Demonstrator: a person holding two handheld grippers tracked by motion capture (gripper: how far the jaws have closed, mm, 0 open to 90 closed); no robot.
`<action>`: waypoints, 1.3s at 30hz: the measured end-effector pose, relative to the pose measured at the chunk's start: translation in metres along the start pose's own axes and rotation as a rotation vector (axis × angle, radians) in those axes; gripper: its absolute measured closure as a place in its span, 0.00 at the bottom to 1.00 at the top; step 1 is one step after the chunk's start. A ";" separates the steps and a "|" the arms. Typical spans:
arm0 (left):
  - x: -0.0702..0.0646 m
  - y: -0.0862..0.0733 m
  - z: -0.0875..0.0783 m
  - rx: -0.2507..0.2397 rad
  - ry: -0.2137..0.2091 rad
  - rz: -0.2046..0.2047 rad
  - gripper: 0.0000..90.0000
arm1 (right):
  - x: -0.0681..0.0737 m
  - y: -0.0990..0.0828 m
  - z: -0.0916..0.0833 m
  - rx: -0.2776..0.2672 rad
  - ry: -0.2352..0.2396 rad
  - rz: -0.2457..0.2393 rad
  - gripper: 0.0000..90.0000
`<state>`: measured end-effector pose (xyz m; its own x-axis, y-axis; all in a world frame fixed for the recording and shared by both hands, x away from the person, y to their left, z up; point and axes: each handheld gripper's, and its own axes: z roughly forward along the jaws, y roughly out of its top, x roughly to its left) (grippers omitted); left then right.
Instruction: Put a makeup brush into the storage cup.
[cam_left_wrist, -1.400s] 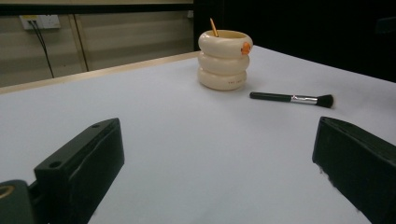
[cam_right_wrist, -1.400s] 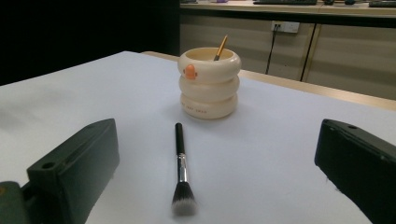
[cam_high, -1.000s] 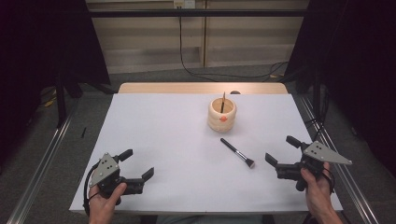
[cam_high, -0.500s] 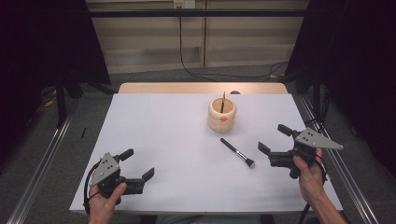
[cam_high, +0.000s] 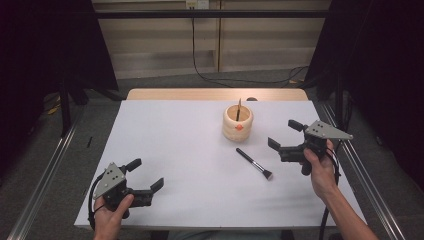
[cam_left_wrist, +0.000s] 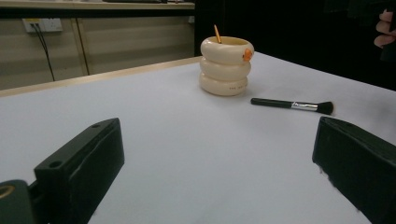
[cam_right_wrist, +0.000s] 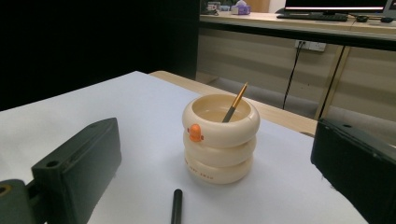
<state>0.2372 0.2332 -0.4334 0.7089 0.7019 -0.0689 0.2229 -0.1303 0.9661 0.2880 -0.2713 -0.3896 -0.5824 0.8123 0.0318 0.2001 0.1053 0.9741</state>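
A white, matte sheet covers the table (cam_high: 165, 150), whose pale wooden edge shows along the far side. Right of centre stands a cream-coloured holder (cam_high: 238, 123), glossy and shaped as three stacked rounded rings, with a small orange figure on its top ring. A slim stick (cam_right_wrist: 235, 108) with an orange-tan upper end leans inside the holder against its rim. Near the holder, on the person's side of it, a makeup brush (cam_high: 254, 163) lies flat on the sheet: a straight black handle, a shiny metal ferrule and a short dark bristle head, the bristles pointing toward the person's right. The right gripper (cam_high: 284, 136), topped by a grey three-cornered plate, is held just right of the brush and holder, its blocky black jaws spread wide with nothing between them; in the right gripper view the holder stands between the two jaws, with the brush handle's end below it. The left gripper (cam_high: 145, 175) sits near the table's near-left corner, well apart from the brush, jaws likewise wide apart and empty.
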 end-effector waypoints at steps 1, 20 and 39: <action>0.000 0.000 0.000 0.005 -0.003 -0.001 0.02 | -0.001 0.001 0.003 0.003 0.003 -0.001 0.01; 0.000 0.002 0.000 0.005 -0.012 -0.002 0.03 | -0.002 0.018 0.039 0.060 0.088 -0.013 0.03; 0.001 0.001 0.001 0.013 -0.014 0.006 0.03 | -0.005 0.013 0.048 0.315 0.102 -0.021 0.08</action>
<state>0.2391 0.2332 -0.4329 0.7197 0.6910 -0.0671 0.2272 -0.1431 0.9633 0.3308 -0.2463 -0.3879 -0.6618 0.7480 0.0501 0.4114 0.3065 0.8584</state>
